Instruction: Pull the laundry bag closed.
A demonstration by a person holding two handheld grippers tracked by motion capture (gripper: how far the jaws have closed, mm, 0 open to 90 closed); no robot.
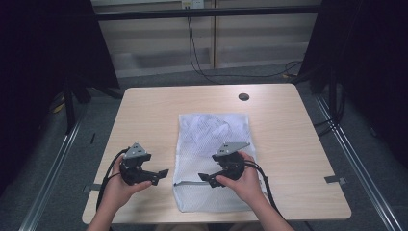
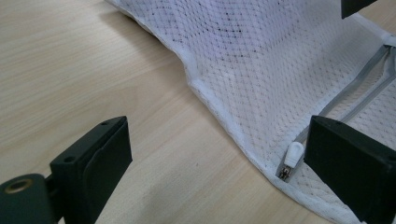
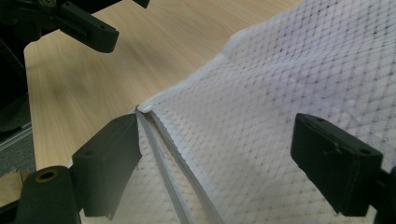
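A white mesh bag lies flat on the wooden table, with a grey zipper running across its near end. My left gripper is open just off the bag's left edge, jaws pointing at it. In the left gripper view the left gripper straddles the bag's edge, and the white zipper pull sits beside its right jaw. My right gripper is open over the bag near the zipper. In the right gripper view its jaws stand wide over the mesh, the zipper by the left jaw.
A small dark round grommet sits in the table's far side. Bare wood lies left and right of the bag. Black cables trail on the floor beyond the table, between dark curtains. The left gripper shows at the top left of the right gripper view.
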